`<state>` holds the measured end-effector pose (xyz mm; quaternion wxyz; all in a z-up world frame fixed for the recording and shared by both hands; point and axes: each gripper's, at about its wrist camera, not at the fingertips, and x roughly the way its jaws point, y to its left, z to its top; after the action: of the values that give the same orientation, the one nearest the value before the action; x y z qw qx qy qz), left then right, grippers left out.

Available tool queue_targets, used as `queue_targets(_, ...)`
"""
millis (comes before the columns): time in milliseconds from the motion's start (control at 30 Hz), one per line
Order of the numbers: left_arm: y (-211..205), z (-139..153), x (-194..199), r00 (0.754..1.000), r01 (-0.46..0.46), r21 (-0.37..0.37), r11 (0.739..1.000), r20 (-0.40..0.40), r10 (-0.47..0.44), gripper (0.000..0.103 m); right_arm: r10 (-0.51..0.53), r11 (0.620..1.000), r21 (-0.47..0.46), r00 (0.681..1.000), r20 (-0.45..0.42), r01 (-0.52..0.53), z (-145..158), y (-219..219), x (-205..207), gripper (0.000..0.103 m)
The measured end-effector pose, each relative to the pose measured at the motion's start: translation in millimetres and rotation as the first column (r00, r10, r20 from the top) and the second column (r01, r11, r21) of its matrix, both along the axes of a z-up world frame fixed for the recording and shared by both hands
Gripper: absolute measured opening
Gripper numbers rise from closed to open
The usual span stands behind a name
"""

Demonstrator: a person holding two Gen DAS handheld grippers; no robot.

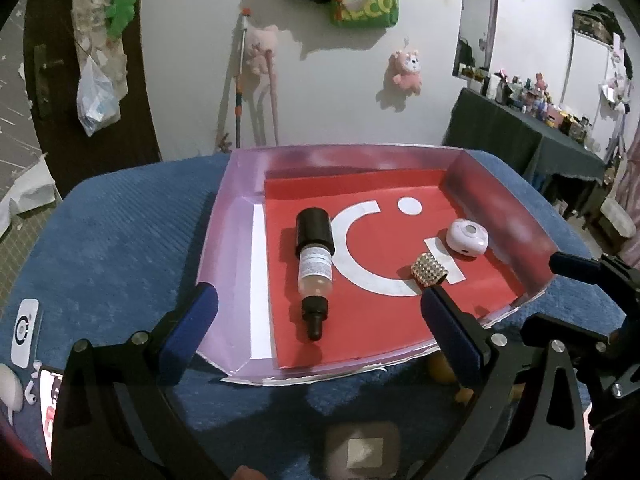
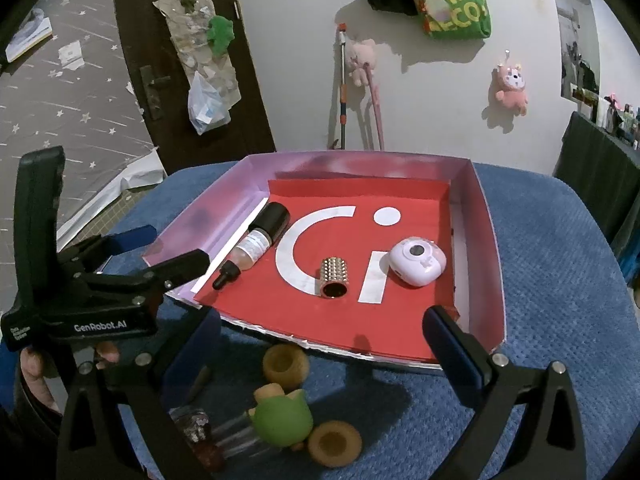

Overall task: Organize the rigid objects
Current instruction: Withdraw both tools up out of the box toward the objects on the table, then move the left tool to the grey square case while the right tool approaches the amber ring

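Observation:
A pink-walled tray (image 1: pixel 236 216) (image 2: pixel 480 216) with a red floor sits on the blue cloth. In it lie a dropper bottle (image 1: pixel 314 266) (image 2: pixel 256 244), a studded gold cylinder (image 1: pixel 431 270) (image 2: pixel 335 278) and a white-pink round gadget (image 1: pixel 467 237) (image 2: pixel 418 262). My left gripper (image 1: pixel 320 328) is open and empty at the tray's near edge. My right gripper (image 2: pixel 320 348) is open and empty above the near rim. In front of the tray lie two wooden cups (image 2: pixel 286 366) (image 2: pixel 335 442), a green toy (image 2: pixel 284 420) and a glitter bottle (image 2: pixel 200 432).
A grey square box (image 1: pixel 362 450) lies near me on the cloth. A phone (image 1: pixel 50 404), an earbud case (image 1: pixel 10 388) and a white card (image 1: pixel 25 332) lie at the left. A dark side table (image 1: pixel 528 140) with bottles stands at the right.

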<state>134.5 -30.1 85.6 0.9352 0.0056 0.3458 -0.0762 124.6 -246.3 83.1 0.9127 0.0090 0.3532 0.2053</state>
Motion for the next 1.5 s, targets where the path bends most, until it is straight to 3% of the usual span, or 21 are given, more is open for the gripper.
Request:
queue_targets(333, -1, -1, -11, 1.000, -0.004, 0.031, 1.000, 0.003, 0.004, 0.103, -0.005, 0.999, -0.032, 0.998, 0.063, 0.007, 5, 7, -15, 0.103)
queue_targets(600, 6, -7, -14, 0.998, 0.027, -0.040, 0.999, -0.064, -0.030, 0.103, -0.028, 0.999, -0.031, 0.996, 0.079, 0.031, 5, 6, -26, 0.103)
queue_targets(767, 4, -6, -23, 0.999, 0.021, -0.010, 1.000, -0.050, -0.022, 0.103, -0.032, 0.999, -0.038, 0.996, 0.087, 0.035, 5, 6, -33, 0.103)
queue_targets(1167, 0, -6, -41, 0.999, 0.024, 0.004, 1.000, -0.033, -0.024, 0.103, -0.020, 0.999, -0.025, 0.998, 0.064, 0.021, 0, 5, -47, 0.090)
queue_targets(1500, -4, -7, -58, 0.999, 0.047, 0.009, 0.999, -0.021, -0.046, 0.103, -0.029, 0.999, -0.015, 0.999, 0.044, 0.030, -5, 0, -59, 0.070)
